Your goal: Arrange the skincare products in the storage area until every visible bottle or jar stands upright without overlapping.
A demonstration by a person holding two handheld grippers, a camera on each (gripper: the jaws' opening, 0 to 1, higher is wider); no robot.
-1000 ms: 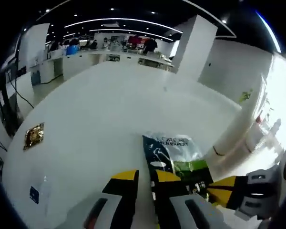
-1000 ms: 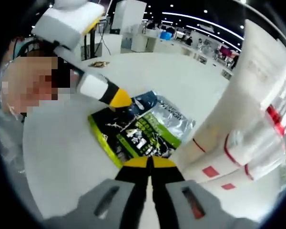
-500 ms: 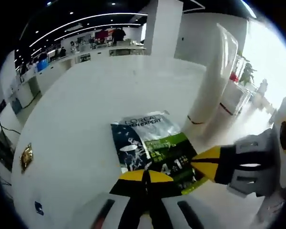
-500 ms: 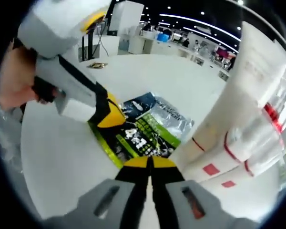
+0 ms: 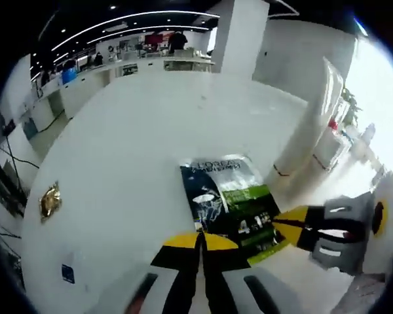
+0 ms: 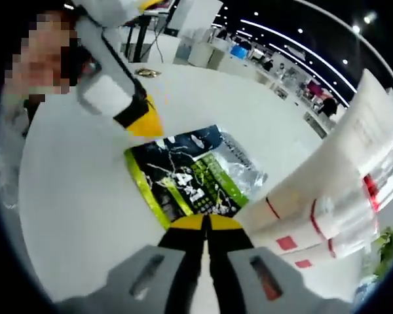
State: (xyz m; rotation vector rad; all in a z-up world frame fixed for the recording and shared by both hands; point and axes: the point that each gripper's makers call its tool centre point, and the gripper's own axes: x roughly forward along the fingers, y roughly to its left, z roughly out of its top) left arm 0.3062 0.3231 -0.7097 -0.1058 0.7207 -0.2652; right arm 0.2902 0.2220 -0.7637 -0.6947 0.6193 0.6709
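The sachet [image 5: 232,208] lies flat on the table [image 5: 131,150], and everything keys off it. Just beyond its far-right corner lean the tubes [image 6: 327,196], touching the tabletop beside it. The left gripper [image 5: 200,241] sits at its near edge, the right gripper [image 6: 206,224] at the adjoining edge. Well off to the sachet's left rests a small packet [image 5: 50,199], with a small card [image 5: 67,273] nearer than that.

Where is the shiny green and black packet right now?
The shiny green and black sachet lies flat on the white table, just ahead of the left gripper, with the white tubes beside it.
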